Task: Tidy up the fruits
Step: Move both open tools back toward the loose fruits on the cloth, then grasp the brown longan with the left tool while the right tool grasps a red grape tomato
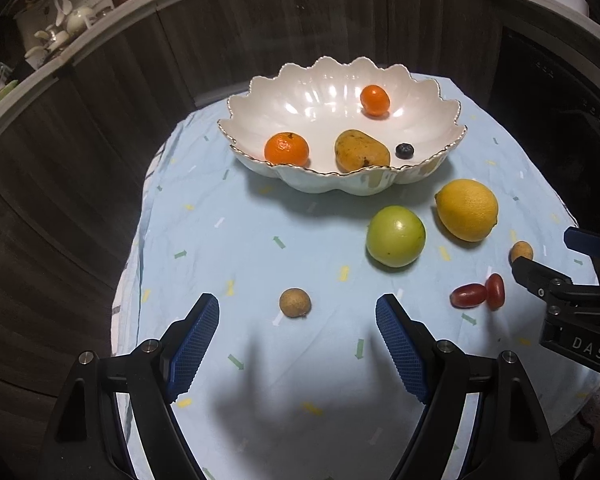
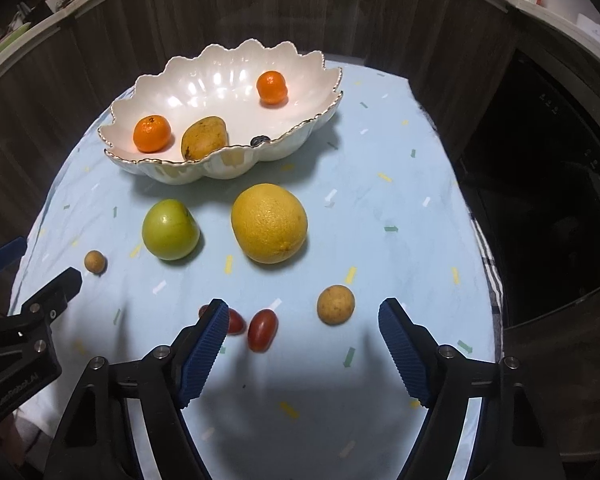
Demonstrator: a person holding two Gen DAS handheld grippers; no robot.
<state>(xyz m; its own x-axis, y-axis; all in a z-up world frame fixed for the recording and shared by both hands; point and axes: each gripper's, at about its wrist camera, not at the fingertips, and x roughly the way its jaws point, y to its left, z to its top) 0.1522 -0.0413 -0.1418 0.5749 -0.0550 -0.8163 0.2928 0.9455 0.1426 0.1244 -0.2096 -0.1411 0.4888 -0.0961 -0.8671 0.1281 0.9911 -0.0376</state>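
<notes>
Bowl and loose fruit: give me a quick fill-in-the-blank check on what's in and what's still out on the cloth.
1. The scalloped bowl holds two mandarins, a mango and one dark ____.
2. The large yellow citrus and the ____ apple lie side by side on the cloth, outside the bowl.
3. The small red fruits on the cloth number ____.
4. Both the left gripper and the right gripper hold ____.

Missing words: blueberry; green; two; nothing
</notes>
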